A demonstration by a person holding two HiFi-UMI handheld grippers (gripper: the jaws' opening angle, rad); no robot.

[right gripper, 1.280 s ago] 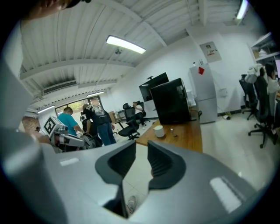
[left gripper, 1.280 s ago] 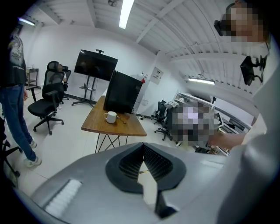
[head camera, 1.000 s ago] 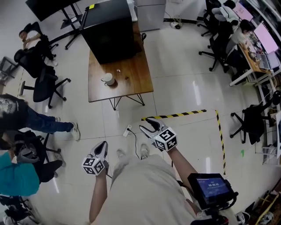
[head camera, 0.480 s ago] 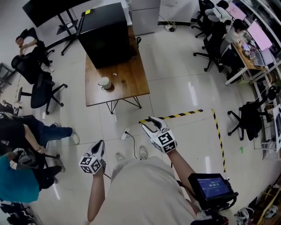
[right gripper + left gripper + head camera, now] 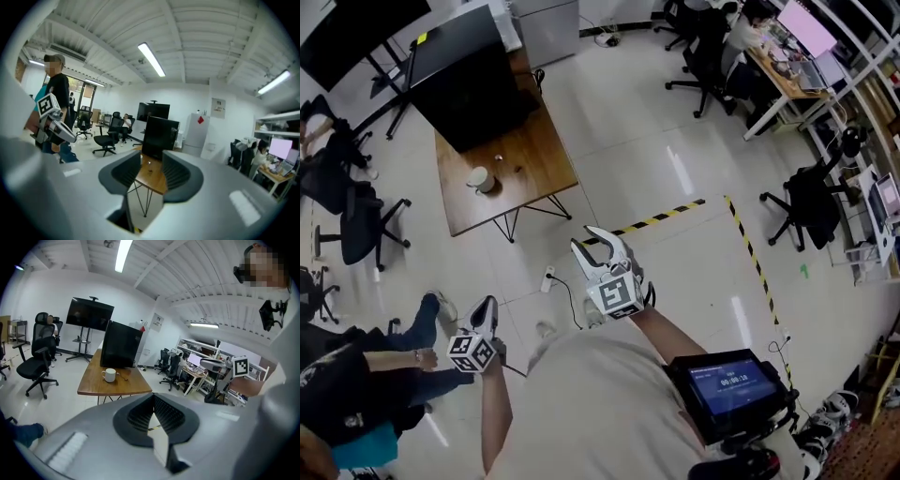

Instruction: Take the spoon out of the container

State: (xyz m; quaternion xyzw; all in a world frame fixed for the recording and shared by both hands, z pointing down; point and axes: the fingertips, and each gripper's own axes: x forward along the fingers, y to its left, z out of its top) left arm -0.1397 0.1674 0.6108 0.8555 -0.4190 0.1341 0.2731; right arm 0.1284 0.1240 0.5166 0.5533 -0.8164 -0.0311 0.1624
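Though the left gripper's fingers touch, the container stands well beyond

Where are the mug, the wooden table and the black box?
mug (image 5: 109, 375): left gripper view, on its white side.
wooden table (image 5: 539, 150): head view, on bare wood right of the mug.
black box (image 5: 464, 80): head view, on its top face.

Brightness: the room is brightly and evenly lit.
Source: light is thrown down by ceiling tubes.
Glare: white streaks are caught on the floor.
Shadows: only faint ones are cast.
Distortion: edges are bent and darkened in both gripper views.
Focus: left gripper and right gripper are blurred up close.
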